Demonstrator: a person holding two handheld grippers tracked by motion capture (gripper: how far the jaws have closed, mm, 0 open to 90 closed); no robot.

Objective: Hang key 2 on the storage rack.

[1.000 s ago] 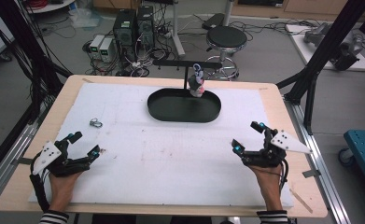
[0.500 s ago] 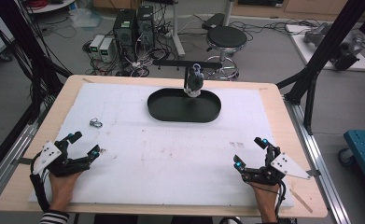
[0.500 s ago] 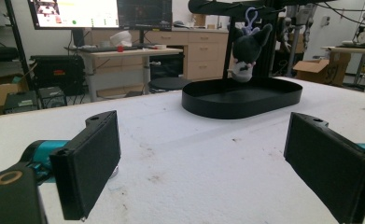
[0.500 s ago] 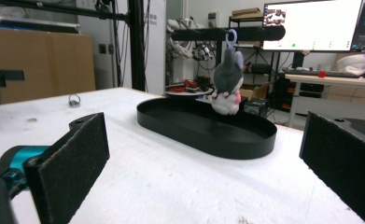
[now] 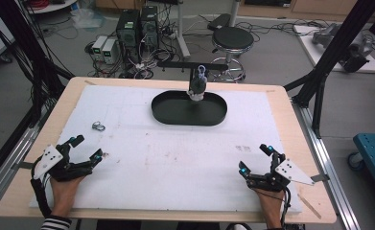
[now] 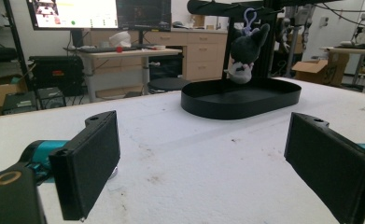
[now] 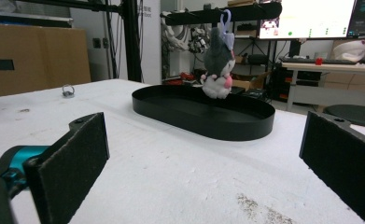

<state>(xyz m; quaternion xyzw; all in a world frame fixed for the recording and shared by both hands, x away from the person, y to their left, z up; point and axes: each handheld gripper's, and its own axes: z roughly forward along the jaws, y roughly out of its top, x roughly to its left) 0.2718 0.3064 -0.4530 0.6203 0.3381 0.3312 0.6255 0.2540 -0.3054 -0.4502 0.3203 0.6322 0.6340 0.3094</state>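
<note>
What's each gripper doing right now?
Left gripper: open, holding nothing.
Right gripper: open, holding nothing.

Tray [image 5: 175, 115] matt black plastic — plush toy [image 6: 243, 52] fuzzy cloth — table cover [image 5: 175, 163] rough white foam, stained.

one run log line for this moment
left gripper: open, near left table edge | right gripper: open, near right edge | plush keychain: hanging on rack over black tray | metal ring: on table
</note>
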